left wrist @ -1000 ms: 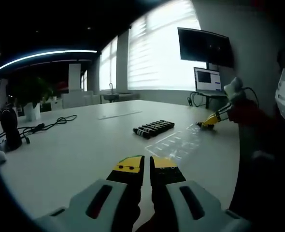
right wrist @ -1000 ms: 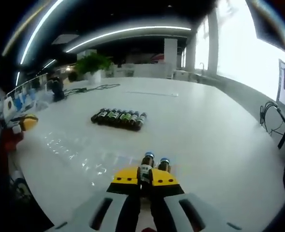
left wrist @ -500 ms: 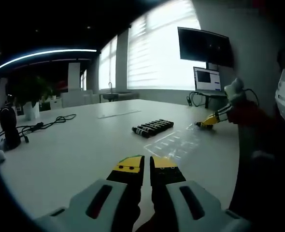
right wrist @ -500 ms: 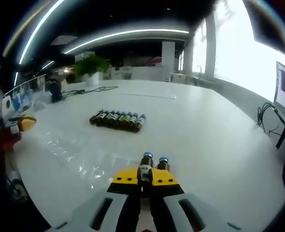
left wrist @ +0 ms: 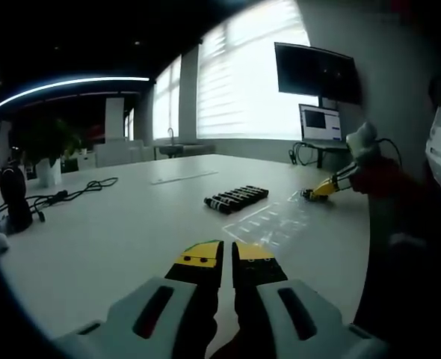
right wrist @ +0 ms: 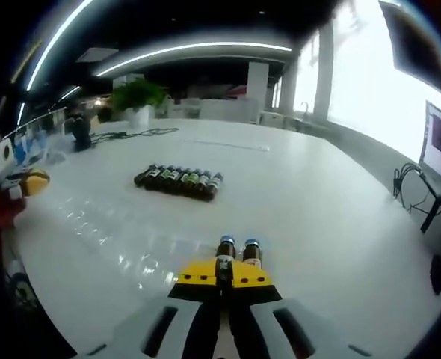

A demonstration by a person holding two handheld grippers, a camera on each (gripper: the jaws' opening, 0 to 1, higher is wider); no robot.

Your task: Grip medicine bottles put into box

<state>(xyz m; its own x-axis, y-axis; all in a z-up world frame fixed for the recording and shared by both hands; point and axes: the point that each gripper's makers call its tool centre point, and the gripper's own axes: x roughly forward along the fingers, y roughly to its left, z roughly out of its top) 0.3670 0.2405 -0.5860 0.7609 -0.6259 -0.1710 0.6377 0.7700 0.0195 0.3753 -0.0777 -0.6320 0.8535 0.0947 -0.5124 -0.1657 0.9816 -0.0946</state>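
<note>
White table (left wrist: 131, 224) runs wide and glossy under both grippers, in an open office with dark ceiling and curved light strips. Bright blinded windows (left wrist: 243, 82) line the far side; a dark wall monitor (left wrist: 316, 71) hangs above a smaller lit screen (left wrist: 321, 122). Potted plant (right wrist: 137, 101) stands at the table's far end in the right gripper view, with black cables (right wrist: 131, 134) lying near it.

Row of medicine bottles (right wrist: 178, 180) lies on its side mid-table, bottles touching one another; same row seen in the left gripper view (left wrist: 236, 198). Clear, glare-covered box (right wrist: 116, 239) sits on the table nearer than the row; its edges are hard to make out.

Left gripper (left wrist: 226, 256): low over the table, level, yellow-tipped jaws pressed together with nothing between them.

Right gripper (right wrist: 225, 275): low over the near table, pointing toward the row, jaws clamped on two held bottles (right wrist: 235, 250) that stick out past the tips side by side, blue caps forward. In the left gripper view this gripper (left wrist: 315, 191) reaches in from the right, tips down by the clear box.
</note>
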